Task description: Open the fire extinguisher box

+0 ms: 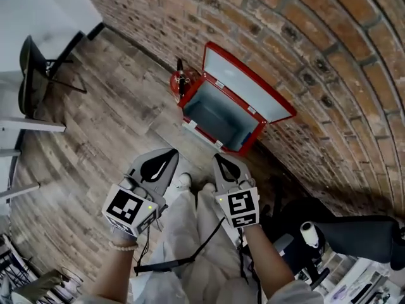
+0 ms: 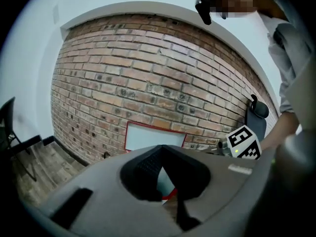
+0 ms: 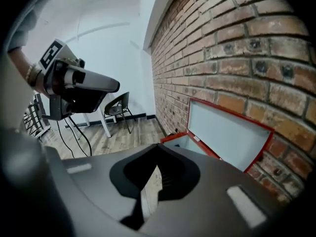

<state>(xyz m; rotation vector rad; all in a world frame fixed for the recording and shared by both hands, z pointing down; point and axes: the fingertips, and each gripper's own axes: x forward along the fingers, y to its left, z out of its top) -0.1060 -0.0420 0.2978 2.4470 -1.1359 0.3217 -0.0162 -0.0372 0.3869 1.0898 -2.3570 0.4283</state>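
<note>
The red fire extinguisher box [image 1: 218,120] stands on the wood floor against the brick wall, its lid [image 1: 250,84] swung up and leaning back on the bricks, pale inside showing. A red extinguisher [image 1: 179,81] stands just left of the box. My left gripper [image 1: 172,152] and right gripper [image 1: 218,158] hover side by side short of the box, both shut and holding nothing. The raised lid [image 2: 153,138] also shows ahead in the left gripper view, and the lid [image 3: 224,135] lies to the right in the right gripper view.
A black chair [image 1: 31,68] and a white table [image 1: 44,11] stand at the far left. The brick wall [image 1: 304,43] runs behind the box. Dark equipment [image 1: 361,233] and clutter sit at the lower right. A black cable hangs by the person's legs.
</note>
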